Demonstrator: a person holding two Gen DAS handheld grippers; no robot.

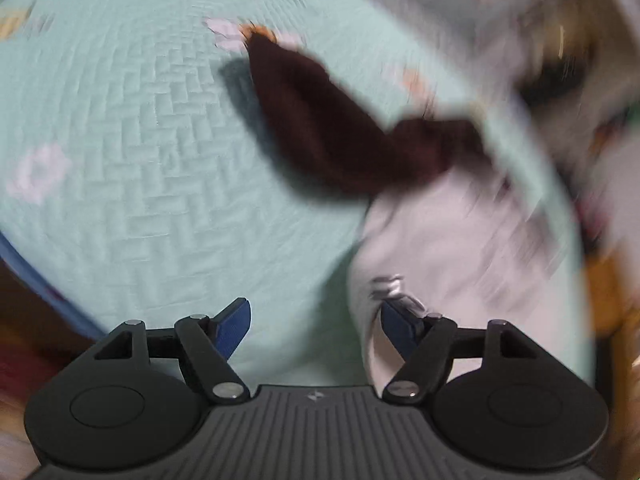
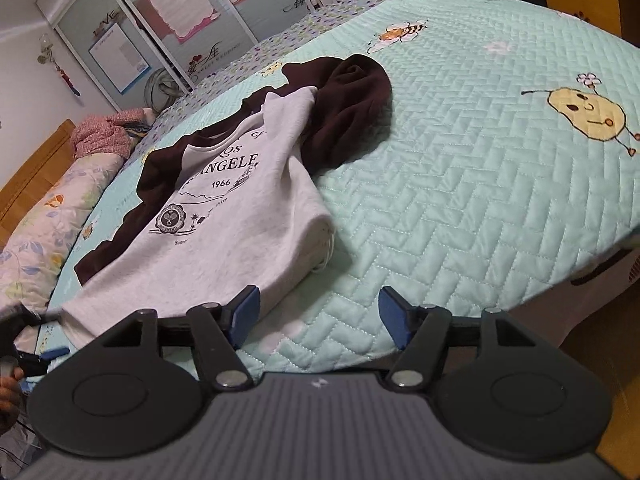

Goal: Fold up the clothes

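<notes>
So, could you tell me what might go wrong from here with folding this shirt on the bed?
1. The grey-and-dark-brown printed sweatshirt has its dark brown sleeve bunched up; folding now could trap that lump.
2. The right gripper stands open with only the mint quilted bedspread between its pads, so closing there may pinch the quilt, not the hem.
3. The left gripper view is blurred, so its aim at the hem looks uncertain.

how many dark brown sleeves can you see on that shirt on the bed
2. One sleeve lies bunched at the far end of the shirt, toward the bee print. The other sleeve lies flat along the shirt's opposite edge, toward the pillows. Its cuff end partly hides under the grey body.
</notes>
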